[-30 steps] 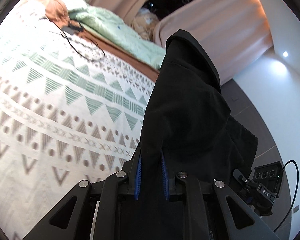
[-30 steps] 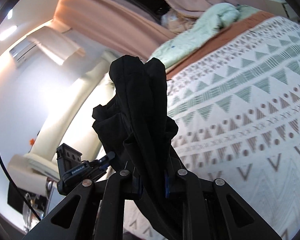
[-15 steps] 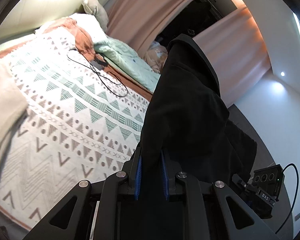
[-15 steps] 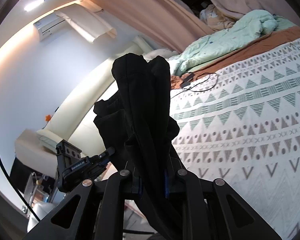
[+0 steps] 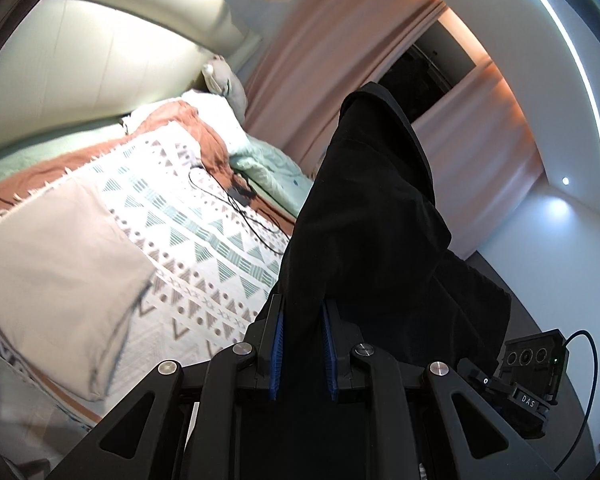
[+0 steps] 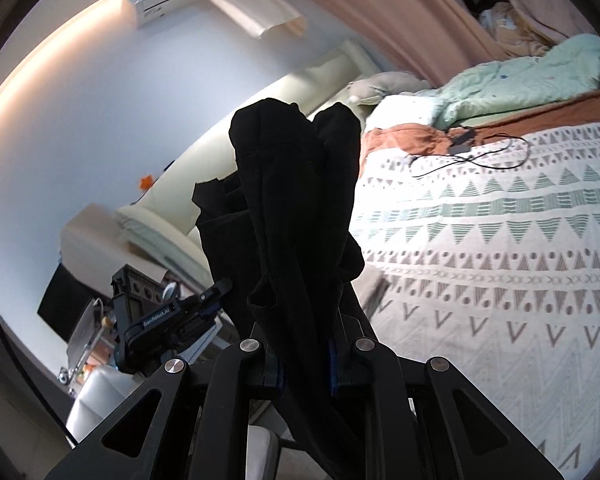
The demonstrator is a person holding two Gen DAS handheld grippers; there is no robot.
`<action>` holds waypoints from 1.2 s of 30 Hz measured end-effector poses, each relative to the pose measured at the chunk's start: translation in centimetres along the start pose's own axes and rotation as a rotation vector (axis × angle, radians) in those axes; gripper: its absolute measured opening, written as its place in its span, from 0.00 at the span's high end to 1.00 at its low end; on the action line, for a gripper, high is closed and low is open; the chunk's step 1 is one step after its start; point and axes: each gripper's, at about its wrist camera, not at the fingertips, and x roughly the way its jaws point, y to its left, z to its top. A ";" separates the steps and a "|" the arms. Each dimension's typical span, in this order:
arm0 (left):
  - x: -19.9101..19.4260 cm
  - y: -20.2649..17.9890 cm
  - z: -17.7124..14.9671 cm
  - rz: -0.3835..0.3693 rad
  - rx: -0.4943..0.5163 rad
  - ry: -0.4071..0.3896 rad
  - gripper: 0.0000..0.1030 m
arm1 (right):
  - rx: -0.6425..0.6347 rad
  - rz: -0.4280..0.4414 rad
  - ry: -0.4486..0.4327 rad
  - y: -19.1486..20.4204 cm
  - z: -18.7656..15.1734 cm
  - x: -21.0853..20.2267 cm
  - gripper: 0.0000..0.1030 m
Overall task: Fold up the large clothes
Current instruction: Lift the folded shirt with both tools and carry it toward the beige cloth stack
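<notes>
Both grippers (image 5: 302,344) (image 6: 306,356) around black garment (image 5: 364,232)

— Where are the two grippers?
— Both raised and tipped upward. The left gripper (image 5: 302,340) has its blue-padded fingers (image 5: 277,354) pinched nearly together on black cloth (image 5: 372,240).
— And the right?
— The right gripper (image 6: 306,364) is clamped likewise on the bunched cloth, just beside the left.

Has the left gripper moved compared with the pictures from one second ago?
Yes. The left gripper, shut on the black garment, has tilted up and back: the patterned bedspread now lies lower and farther away, with the headboard visible.
</notes>
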 end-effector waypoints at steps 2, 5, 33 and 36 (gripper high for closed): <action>-1.6 0.9 0.5 -0.001 0.001 -0.022 0.83 | -0.025 0.013 0.018 1.7 0.0 1.4 0.84; -3.0 2.1 1.6 0.004 -0.007 -0.047 0.83 | -0.052 0.027 0.049 3.6 0.0 4.0 0.84; -6.8 18.0 9.5 0.173 -0.044 -0.112 0.86 | -0.124 0.220 0.341 12.3 -2.8 32.0 0.84; -4.4 20.7 10.0 0.195 -0.081 -0.099 0.87 | -0.087 0.229 0.359 9.8 -2.8 35.1 0.84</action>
